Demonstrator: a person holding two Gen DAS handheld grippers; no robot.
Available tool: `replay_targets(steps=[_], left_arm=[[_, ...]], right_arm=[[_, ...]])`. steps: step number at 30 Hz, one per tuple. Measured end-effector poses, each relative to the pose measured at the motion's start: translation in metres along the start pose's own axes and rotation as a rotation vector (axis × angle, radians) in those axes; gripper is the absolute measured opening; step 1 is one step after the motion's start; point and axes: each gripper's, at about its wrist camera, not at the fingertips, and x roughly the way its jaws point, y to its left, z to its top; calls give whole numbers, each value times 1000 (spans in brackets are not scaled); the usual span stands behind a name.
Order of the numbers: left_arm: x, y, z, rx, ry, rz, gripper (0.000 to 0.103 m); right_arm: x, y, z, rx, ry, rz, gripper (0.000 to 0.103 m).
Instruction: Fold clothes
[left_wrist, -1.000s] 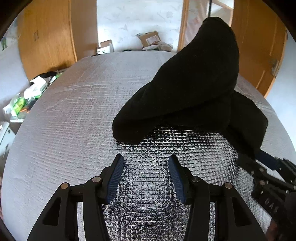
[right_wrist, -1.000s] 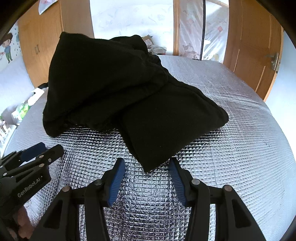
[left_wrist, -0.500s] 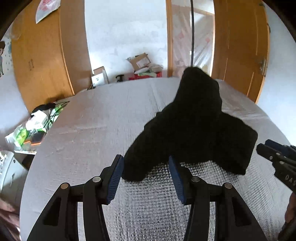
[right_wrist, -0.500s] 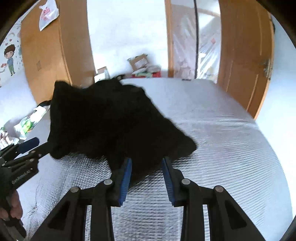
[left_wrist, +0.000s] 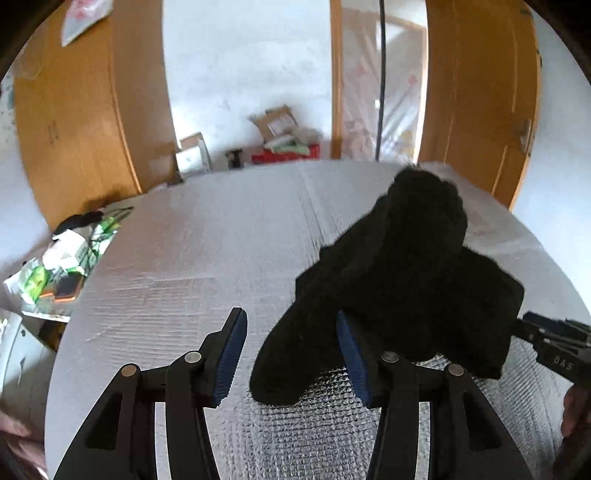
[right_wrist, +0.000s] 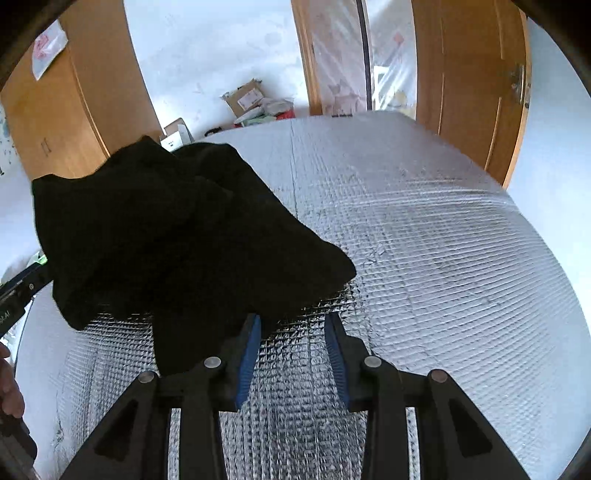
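A black garment (left_wrist: 406, 280) lies bunched on the silver quilted mat (left_wrist: 184, 258). My left gripper (left_wrist: 290, 314) is open above the mat; the garment's near lobe shows between its blue pads, which do not press on it. In the right wrist view the garment (right_wrist: 166, 236) sits to the left, with its edge behind the left finger. My right gripper (right_wrist: 291, 316) has its jaws opening, with only mat (right_wrist: 443, 240) between them. Each gripper shows at the edge of the other's view: the right gripper (left_wrist: 550, 343), the left gripper (right_wrist: 18, 291).
Wooden doors (left_wrist: 476, 110) and a white wall stand beyond the mat's far edge. Cardboard boxes and packets (left_wrist: 280, 136) lie on the floor there. More clutter (left_wrist: 62, 262) sits off the mat's left side. A hand (right_wrist: 9, 387) holds the left gripper.
Both views have pulled back and up, so the garment looks smaller and farther. Its corner has left the right jaws and lies left of them. In the left view its lobe now shows between the fingers.
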Motion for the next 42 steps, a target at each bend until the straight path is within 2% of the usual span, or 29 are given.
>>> replay_targets(steps=[2,8,10,12,17,23,25,30,33,34,36,42], left_arm=[[6,2,0,-21,5,-13,53],[24,-5,-1,-4,44,-4,53],[27,-5,-2,-4,49,-12,53],[27,0,-2,-31,50,-42,51],[22,10,-3,-60,46,-79,43],[16,9,8,-58,36,-66,43],[22,7,11,-43,53,-44,43],[37,0,13,-32,95,-57,42],[40,5,13,-62,101,-102,36],[40,8,13,-82,103,-123,22],[37,13,13,-112,91,-164,9],[23,20,14,-133,49,-112,5]], right_arm=[[6,1,2,7,10,8,37],[20,2,11,24,6,22,37],[23,2,15,30,6,34,32],[23,3,15,25,8,52,17],[22,6,15,14,4,72,10],[19,3,17,26,2,93,11],[21,3,18,44,10,98,11],[25,6,22,39,3,108,11],[22,6,25,29,-17,121,6],[19,7,27,29,-29,125,5],[13,8,30,27,-54,130,4],[-5,7,44,5,-112,116,3]])
